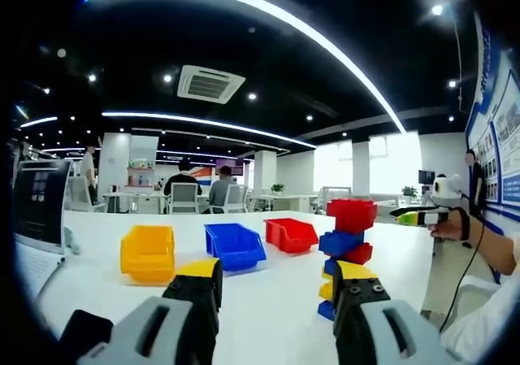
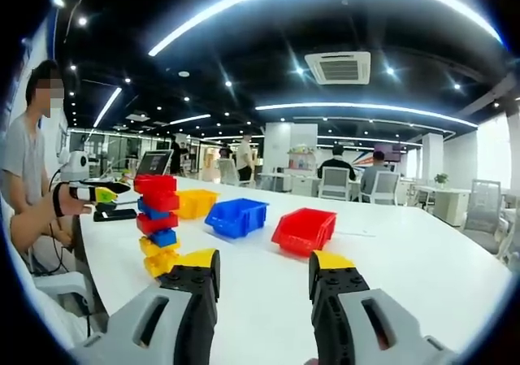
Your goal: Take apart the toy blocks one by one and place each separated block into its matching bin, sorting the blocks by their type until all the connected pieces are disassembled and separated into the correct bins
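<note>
One upright block stack (image 1: 345, 251) stood on the desk (image 1: 276, 292) just beyond my left hand-held gripper (image 1: 276, 288), off its right jaw, jaws spread and empty. From my right hand-held gripper (image 2: 264, 280), likewise spread, it rose leftward, seemingly farther; I judged the left nearer.

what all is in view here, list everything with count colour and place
block stack: one, red, blue and yellow blocks joined, upright on the table
bins: three, yellow bin, blue bin, red bin, in a row on the table beside the stack
table: one, white, under the bins and stack
laptop: one, dark, at the table's edge
phone: one, black, flat on the table behind the stack
seated person: one, grey shirt, at the table holding another device
people at the far desks: several, seated and standing
left gripper: black and yellow jaws, open
right gripper: black and yellow jaws, open
</note>
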{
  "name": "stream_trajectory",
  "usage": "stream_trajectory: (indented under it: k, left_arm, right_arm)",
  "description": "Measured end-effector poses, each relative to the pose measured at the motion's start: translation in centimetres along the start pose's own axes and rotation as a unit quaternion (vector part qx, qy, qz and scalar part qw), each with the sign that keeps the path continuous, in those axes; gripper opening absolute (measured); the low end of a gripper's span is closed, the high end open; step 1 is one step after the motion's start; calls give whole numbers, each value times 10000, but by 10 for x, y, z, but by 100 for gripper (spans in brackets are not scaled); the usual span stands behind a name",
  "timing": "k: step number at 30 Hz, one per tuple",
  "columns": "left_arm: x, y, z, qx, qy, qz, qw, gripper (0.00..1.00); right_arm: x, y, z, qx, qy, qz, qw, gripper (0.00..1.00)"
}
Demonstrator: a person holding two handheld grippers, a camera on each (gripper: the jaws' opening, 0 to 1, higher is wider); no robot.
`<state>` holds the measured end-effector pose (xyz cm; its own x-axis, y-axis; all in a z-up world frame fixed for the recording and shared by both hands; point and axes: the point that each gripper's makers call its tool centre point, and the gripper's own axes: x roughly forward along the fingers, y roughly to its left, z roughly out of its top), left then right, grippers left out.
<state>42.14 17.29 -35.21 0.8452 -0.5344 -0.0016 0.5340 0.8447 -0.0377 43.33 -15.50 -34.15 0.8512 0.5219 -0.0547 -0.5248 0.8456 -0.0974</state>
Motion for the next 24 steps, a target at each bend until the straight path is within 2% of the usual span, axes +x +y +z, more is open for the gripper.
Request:
stream_trajectory:
  k: [7, 13, 18, 24]
  left_arm:
    - [1, -2, -2, -28, 16, -50, 10000, 56]
    - [5, -7, -3, -63, 25, -146, 9999, 56]
    - [13, -19, -6, -81, 73, -390, 9992, 60]
    - [28, -36, -12, -119, 84, -801, 9967, 64]
  right_arm:
    - [1, -1, 2, -11, -10, 15, 10000, 45]
    - [7, 7, 12, -152, -43, 149, 9998, 45]
    - [15, 22, 28, -460, -69, 443, 9979, 46]
    - [26, 46, 49, -898, -59, 894, 9919, 47]
